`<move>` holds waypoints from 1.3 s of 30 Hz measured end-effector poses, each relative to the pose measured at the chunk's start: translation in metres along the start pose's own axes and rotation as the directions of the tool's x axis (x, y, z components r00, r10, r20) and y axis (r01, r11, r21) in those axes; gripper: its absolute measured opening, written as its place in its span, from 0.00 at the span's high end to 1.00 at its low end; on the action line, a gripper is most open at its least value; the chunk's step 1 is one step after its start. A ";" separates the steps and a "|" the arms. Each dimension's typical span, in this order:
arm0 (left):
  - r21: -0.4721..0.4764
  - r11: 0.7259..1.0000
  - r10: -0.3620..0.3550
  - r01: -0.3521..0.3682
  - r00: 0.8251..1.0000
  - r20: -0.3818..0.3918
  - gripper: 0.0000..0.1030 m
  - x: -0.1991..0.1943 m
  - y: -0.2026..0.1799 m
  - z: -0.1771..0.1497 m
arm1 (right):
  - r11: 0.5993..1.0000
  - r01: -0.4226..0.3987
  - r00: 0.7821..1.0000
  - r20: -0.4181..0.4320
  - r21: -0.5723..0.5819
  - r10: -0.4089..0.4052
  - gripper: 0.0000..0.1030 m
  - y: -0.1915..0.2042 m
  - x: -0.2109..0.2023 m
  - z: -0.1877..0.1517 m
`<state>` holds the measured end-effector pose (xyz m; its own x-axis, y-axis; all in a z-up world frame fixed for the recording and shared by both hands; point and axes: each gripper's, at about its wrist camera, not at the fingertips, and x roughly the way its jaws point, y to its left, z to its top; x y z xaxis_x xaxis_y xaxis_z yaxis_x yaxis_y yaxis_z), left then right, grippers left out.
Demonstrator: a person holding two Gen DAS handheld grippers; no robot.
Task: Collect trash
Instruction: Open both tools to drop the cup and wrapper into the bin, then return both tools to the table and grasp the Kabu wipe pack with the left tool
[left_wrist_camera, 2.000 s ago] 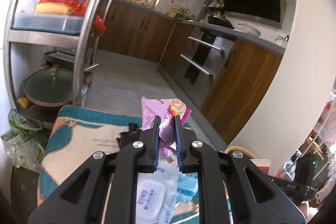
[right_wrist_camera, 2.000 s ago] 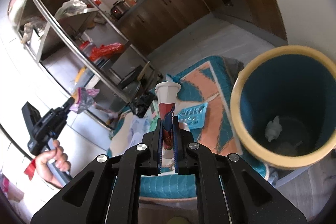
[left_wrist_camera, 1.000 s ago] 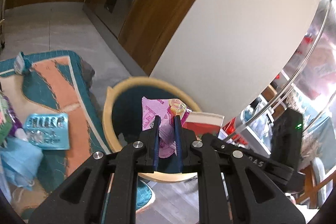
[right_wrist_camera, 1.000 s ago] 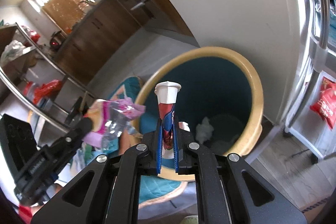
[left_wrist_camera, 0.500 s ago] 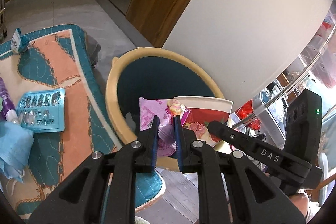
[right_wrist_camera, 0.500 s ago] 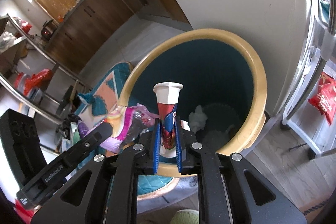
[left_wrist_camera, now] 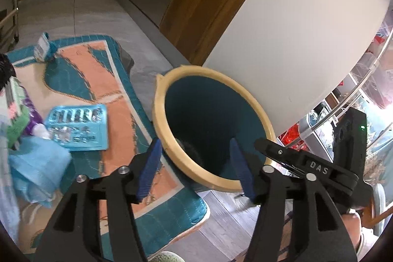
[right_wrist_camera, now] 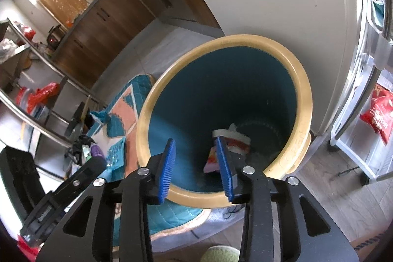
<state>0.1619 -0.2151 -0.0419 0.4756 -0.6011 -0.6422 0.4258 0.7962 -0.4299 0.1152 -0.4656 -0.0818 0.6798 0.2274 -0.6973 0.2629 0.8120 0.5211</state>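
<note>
two grippers over the trash bin (right_wrist_camera: pixel 301 100): left gripper (left_wrist_camera: pixel 195 165) and right gripper (right_wrist_camera: pixel 195 163) have just been opening, nothing between the jaws. paper cup (right_wrist_camera: pixel 234 139) and pink wrapper (right_wrist_camera: pixel 211 161) lie inside. remaining blister pack (left_wrist_camera: pixel 78 127) on the mat (left_wrist_camera: pixel 103 70): light, stiff, crackly; judged best pinched at an edge.

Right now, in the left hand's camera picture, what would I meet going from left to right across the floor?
Crumpled light-blue tissue → blue blister pack on the teal and orange mat → yellow-rimmed bin → the right gripper, reaching in from the right edge.
</note>
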 end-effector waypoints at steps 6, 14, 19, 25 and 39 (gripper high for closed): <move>0.059 0.997 0.041 -0.046 0.996 0.081 0.19 -0.040 0.001 0.004 | 1.000 -0.021 1.000 0.011 -0.011 0.022 0.50 0.006 -0.002 0.000; 0.089 0.984 0.145 -0.157 0.981 0.130 0.06 -0.090 0.028 -0.001 | 0.995 -0.058 0.998 0.013 -0.075 0.059 0.39 0.031 -0.005 -0.003; 0.066 0.970 0.226 -0.236 0.965 0.134 0.06 -0.119 0.061 -0.009 | 0.989 -0.074 0.997 -0.006 -0.131 0.074 0.35 0.050 -0.001 -0.007; -0.011 0.950 0.310 -0.311 0.940 0.145 0.06 -0.154 0.099 -0.023 | 0.978 -0.105 0.994 -0.040 -0.180 0.099 0.32 0.074 0.006 -0.015; -0.166 0.909 0.396 -0.383 0.917 0.053 0.05 -0.180 0.164 -0.054 | 0.942 -0.182 0.981 -0.121 -0.283 0.153 0.31 0.134 0.024 -0.041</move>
<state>0.1051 0.0276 -0.0311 0.6451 -0.2390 -0.7257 0.0769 0.9653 -0.2495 0.1390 -0.3293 -0.0489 0.6239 0.4122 -0.6640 -0.0698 0.8756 0.4779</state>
